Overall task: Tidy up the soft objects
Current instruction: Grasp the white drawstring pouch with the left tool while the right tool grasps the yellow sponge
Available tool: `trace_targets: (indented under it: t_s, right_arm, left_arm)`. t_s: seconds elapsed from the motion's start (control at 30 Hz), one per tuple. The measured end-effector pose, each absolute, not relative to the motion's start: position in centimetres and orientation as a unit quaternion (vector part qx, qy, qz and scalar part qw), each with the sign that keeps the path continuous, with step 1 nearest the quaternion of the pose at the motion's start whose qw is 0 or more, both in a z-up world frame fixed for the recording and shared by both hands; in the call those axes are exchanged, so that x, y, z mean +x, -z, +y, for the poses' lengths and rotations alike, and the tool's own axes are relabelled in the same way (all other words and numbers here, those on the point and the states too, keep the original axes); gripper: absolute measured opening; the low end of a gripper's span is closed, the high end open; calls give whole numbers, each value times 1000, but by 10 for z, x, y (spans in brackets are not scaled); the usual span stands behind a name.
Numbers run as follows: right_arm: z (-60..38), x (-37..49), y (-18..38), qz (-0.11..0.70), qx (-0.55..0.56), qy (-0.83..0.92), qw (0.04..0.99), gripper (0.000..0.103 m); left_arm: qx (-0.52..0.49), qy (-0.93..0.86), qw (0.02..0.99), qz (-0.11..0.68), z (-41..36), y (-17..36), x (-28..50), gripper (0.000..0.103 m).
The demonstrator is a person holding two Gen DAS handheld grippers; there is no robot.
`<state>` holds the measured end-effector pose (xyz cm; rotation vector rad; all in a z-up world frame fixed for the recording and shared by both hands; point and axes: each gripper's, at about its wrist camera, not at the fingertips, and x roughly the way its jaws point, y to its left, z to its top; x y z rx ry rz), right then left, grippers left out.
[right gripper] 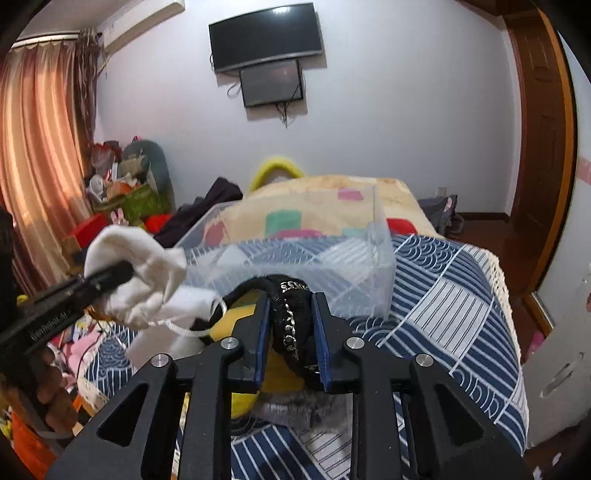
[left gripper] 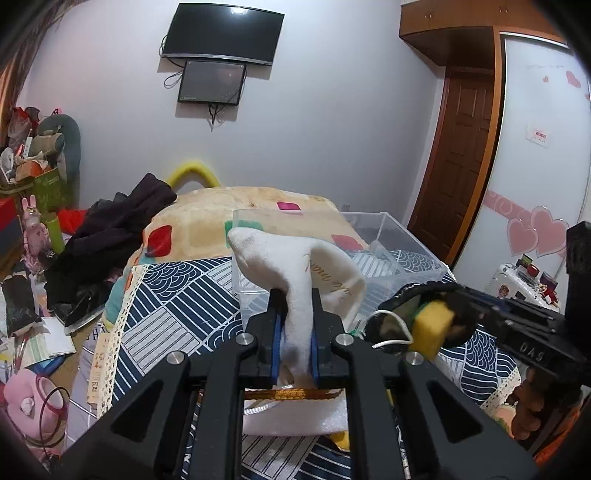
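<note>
The work surface is a bed covered by a navy-and-white patterned quilt (left gripper: pixel 177 295), with a beige blanket (left gripper: pixel 236 210) of coloured patches bunched behind it toward 12 o'clock. On the quilt stands a clear plastic box (left gripper: pixel 402 243), open at the top. At 9 o'clock in the left wrist view a heap of dark clothes (left gripper: pixel 110 229) lies at the bed's edge, with cluttered toys and bags beyond it. On the pale back wall, at 12 o'clock, hang a dark television (left gripper: pixel 223 33) and a smaller screen (left gripper: pixel 212 82) just beneath it. A brown wooden door (left gripper: pixel 465 155) stands at 2 o'clock, and orange curtains (right gripper: pixel 33 147) fill the 9 o'clock side of the right wrist view.

The left gripper (left gripper: pixel 297 328) is clamped on a white sock (left gripper: pixel 291 269); the blue pads pinch its middle, and its folded top rises above the fingertips, in front of the box's near wall. From the right wrist view the sock (right gripper: pixel 136 273) hangs at 9 o'clock, off the box's left corner.

The right gripper (right gripper: pixel 291 325) is closed narrowly on a black fabric item (right gripper: pixel 291 310) with a silver printed band, held just before the box. In the left wrist view this black item (left gripper: pixel 402 317) shows a yellow foam-like part and a white cord loop.
</note>
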<state>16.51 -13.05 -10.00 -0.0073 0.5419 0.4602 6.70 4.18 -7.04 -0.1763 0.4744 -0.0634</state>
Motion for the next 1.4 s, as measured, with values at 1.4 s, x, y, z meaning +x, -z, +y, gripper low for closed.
trace_targets:
  t_s: [1.4]
  right_arm:
    - [-111, 145, 99, 261, -34, -257, 930, 34]
  left_arm:
    - [-88, 35, 974, 207, 50, 50, 45, 11]
